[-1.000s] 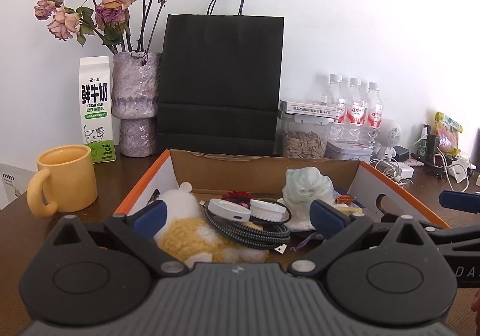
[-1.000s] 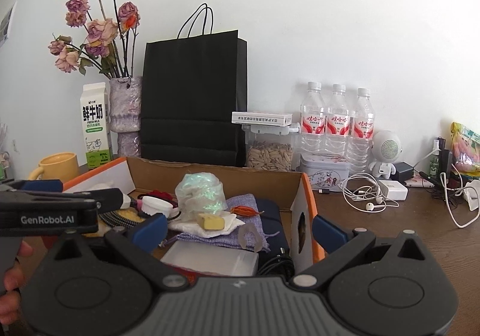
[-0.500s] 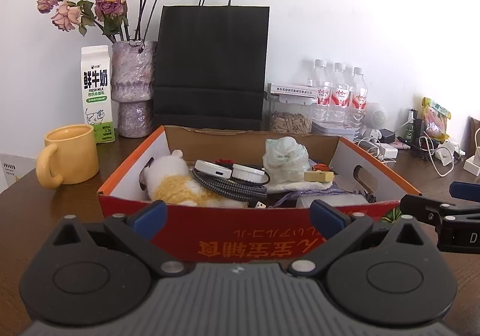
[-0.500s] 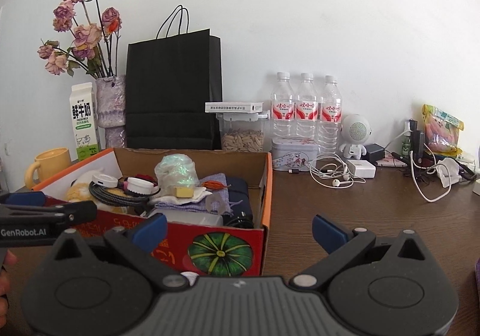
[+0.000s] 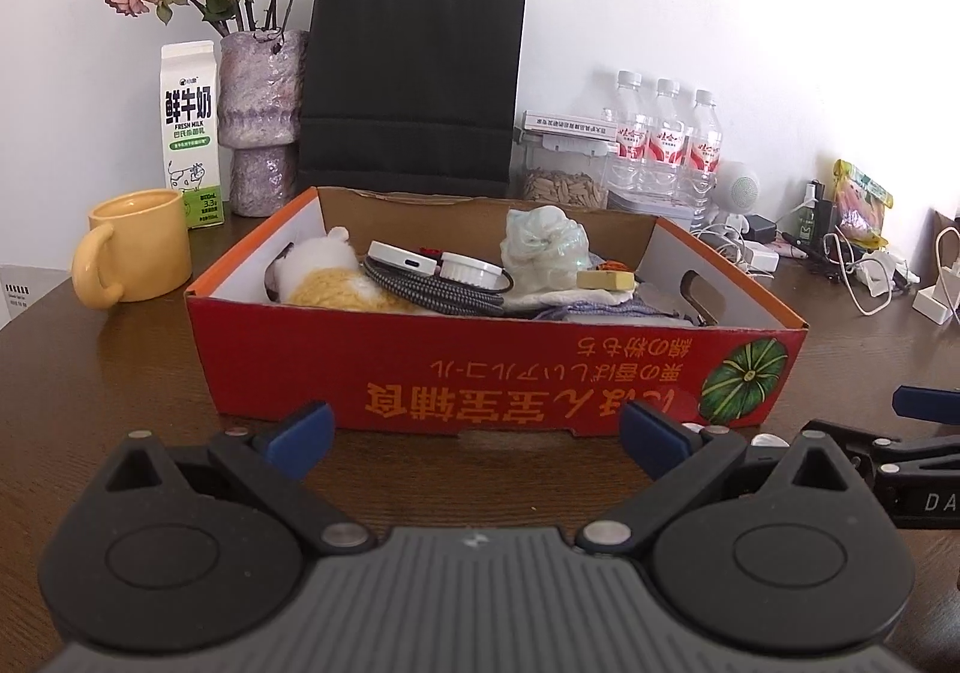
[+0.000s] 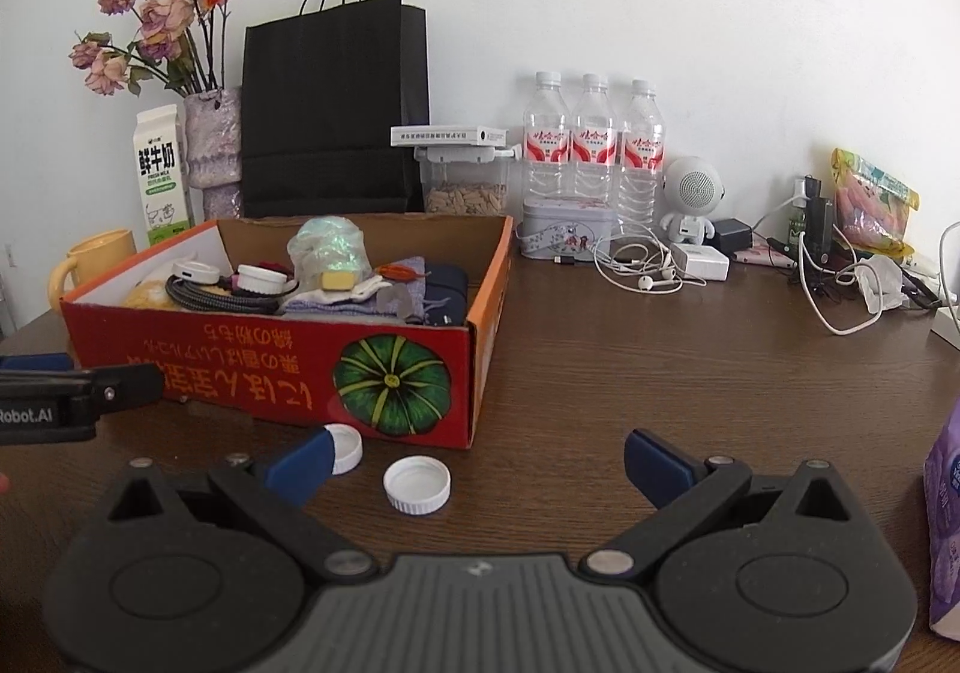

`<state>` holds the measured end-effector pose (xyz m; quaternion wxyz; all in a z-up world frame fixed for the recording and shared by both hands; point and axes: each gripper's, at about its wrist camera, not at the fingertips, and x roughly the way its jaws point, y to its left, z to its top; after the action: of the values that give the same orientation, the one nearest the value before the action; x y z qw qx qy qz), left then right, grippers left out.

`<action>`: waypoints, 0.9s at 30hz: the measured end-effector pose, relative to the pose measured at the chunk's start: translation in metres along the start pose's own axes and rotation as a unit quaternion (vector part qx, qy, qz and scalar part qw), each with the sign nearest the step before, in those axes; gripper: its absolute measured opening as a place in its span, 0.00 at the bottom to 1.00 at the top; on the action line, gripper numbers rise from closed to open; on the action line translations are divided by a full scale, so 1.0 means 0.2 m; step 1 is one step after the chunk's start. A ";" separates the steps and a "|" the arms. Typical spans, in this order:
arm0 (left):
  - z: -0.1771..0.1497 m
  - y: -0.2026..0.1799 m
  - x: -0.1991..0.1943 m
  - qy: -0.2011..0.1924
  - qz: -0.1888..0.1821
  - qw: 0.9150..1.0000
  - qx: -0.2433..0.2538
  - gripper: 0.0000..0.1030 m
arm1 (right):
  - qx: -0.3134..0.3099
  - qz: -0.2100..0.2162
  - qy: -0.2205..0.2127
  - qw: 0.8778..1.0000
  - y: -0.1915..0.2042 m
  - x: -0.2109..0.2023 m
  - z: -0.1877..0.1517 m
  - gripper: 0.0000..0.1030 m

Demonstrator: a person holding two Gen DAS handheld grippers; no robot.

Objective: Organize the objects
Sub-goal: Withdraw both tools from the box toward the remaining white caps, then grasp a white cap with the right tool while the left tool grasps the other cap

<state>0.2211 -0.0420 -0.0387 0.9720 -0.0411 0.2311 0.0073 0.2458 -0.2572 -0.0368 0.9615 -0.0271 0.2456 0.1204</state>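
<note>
Red cardboard box, packed, now at 12 o'clock beyond both withdrawn tongs, left and right released, empty; two white caps remain on table.

Both cameras sit low over the desk, each looking forward toward the wall at 12 o'clock. The left wrist view faces the red cardboard box squarely from near. The right wrist view stands further right, with the box at 10 o'clock. Both share the black paper bag and water bottles.
</note>
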 end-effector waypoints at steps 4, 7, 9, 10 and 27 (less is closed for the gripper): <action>-0.02 -0.02 0.00 0.010 0.001 1.000 0.000 1.00 | -0.012 0.008 0.028 1.000 0.02 0.05 -0.01 0.92; -0.02 -0.02 0.00 0.015 0.000 1.000 0.001 1.00 | -0.025 0.017 0.051 0.998 0.04 0.10 -0.01 0.85; -0.03 -0.03 0.01 0.019 0.000 1.000 0.001 1.00 | -0.031 0.020 0.068 0.997 0.05 0.13 -0.02 0.74; -0.03 -0.03 0.01 0.021 0.001 1.000 0.001 1.00 | -0.030 0.023 0.076 0.996 0.05 0.15 -0.02 0.71; -0.04 -0.05 0.03 0.037 0.005 0.999 0.003 1.00 | -0.019 0.074 0.069 0.995 0.03 0.17 0.01 0.26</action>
<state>0.2237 -0.0527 -0.0479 0.9630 -0.0369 0.2669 0.0102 0.2734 -0.2437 -0.0509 0.9300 -0.0355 0.3101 0.1939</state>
